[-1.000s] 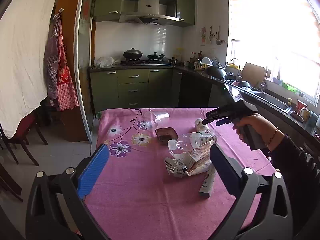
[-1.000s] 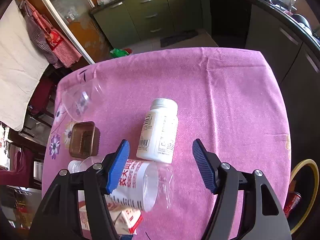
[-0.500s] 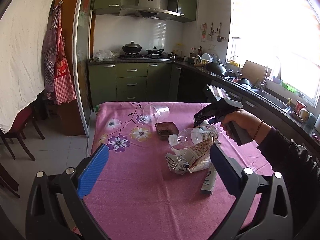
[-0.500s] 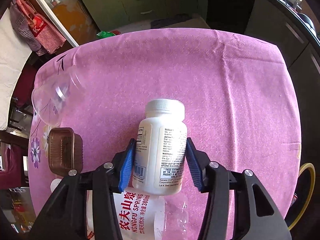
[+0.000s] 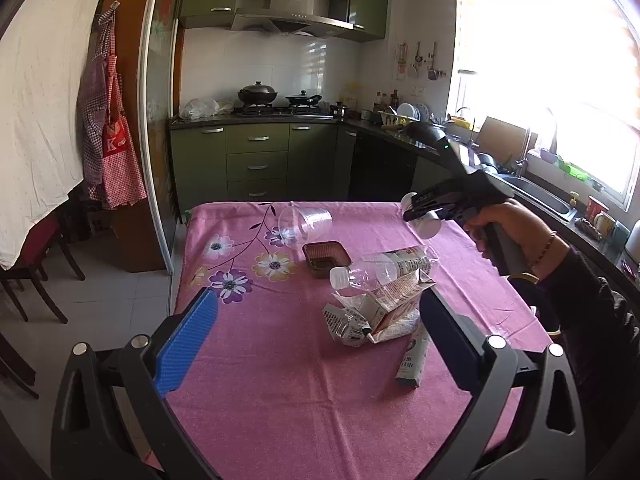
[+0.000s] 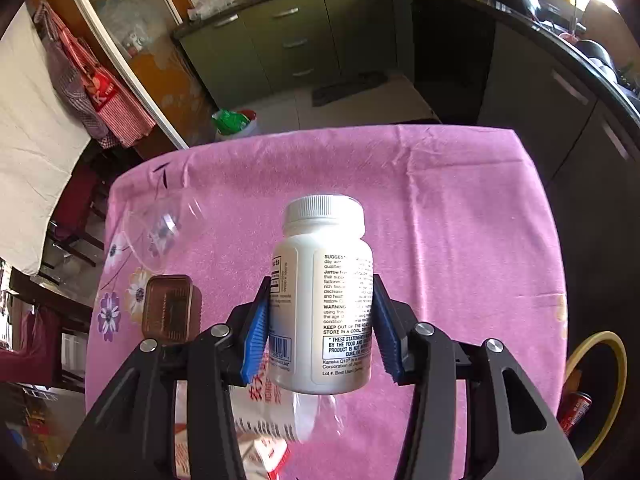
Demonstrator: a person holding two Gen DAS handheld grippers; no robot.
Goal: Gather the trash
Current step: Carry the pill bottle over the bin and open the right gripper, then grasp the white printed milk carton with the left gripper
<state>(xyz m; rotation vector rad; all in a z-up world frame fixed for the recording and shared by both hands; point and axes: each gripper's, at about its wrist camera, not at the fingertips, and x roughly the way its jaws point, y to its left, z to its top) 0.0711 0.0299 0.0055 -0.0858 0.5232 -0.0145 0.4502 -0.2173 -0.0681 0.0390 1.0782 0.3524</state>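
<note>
My right gripper [image 6: 320,324] is shut on a white pill bottle [image 6: 324,292] and holds it above the pink tablecloth [image 6: 460,220]. In the left wrist view the right gripper [image 5: 424,216] holds the bottle [image 5: 428,227] over the table's far right. My left gripper [image 5: 316,332] is open and empty above the near table edge. On the cloth lie a clear water bottle [image 5: 384,266], a torn carton [image 5: 380,308], a crumpled wrapper [image 5: 344,322], a flat box [image 5: 414,356], a brown tray [image 5: 326,254] and a clear cup [image 5: 306,220].
A yellow-rimmed bin [image 6: 596,392] with a red can [image 6: 576,412] stands on the floor right of the table. Green kitchen cabinets [image 5: 256,160] run along the back and right. Chairs [image 5: 28,272] stand at the left. A green bag [image 6: 232,122] lies on the floor beyond the table.
My right gripper closed on the white pill bottle and lifted it off the cloth. My left gripper stayed open and tilted slightly.
</note>
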